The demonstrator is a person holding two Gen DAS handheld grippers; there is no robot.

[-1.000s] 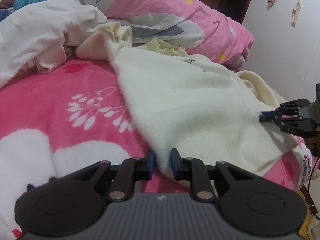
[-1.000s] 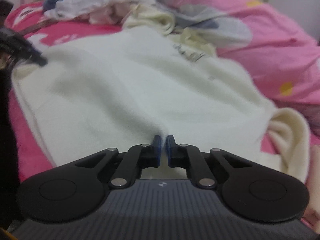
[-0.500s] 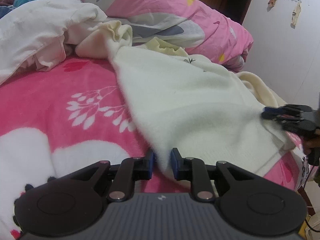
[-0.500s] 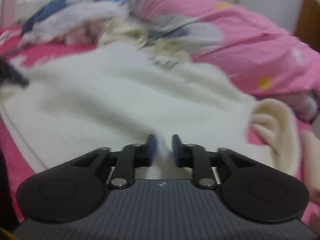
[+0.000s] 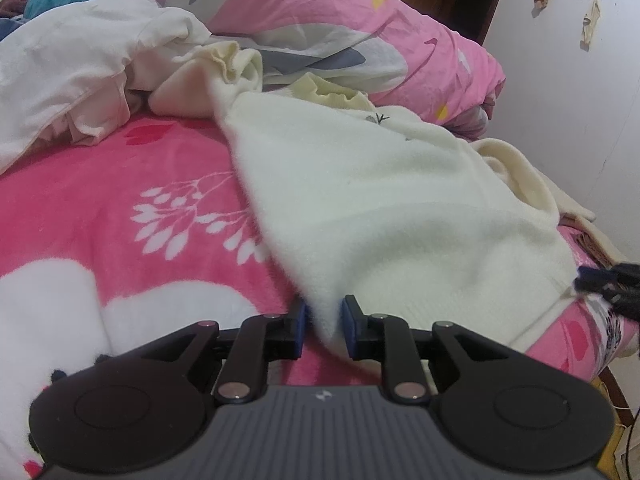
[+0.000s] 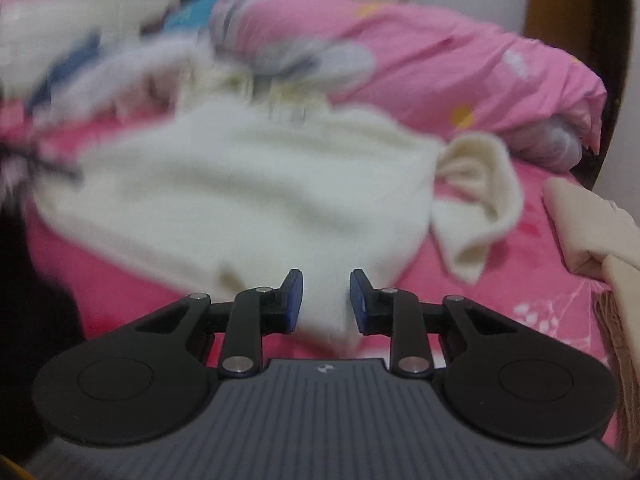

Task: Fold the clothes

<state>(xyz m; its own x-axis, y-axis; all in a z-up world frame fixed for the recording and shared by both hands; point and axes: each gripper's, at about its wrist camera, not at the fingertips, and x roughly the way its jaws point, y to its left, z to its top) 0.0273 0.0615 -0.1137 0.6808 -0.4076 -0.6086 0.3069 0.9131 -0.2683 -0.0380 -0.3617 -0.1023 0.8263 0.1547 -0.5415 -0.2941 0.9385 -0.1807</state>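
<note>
Since a second ago the right gripper (image 6: 323, 300) has let go of the sweater (image 5: 380, 208) hem and slid toward the bed's (image 5: 120, 184) right edge; its jaws have just been opening and now stand apart, with fuzzy cloth loose between them. Pinching the hem's other corner, the left gripper (image 5: 323, 324) has kept its place. Cream and fuzzy, the sweater lies spread across the pink bed near its front edge, collar toward the duvet (image 5: 360, 28).

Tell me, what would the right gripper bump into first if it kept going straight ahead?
Probably the cream sweater: its fuzzy hem already lies between the right gripper's parted jaws, though blur hides exact depth.
</note>
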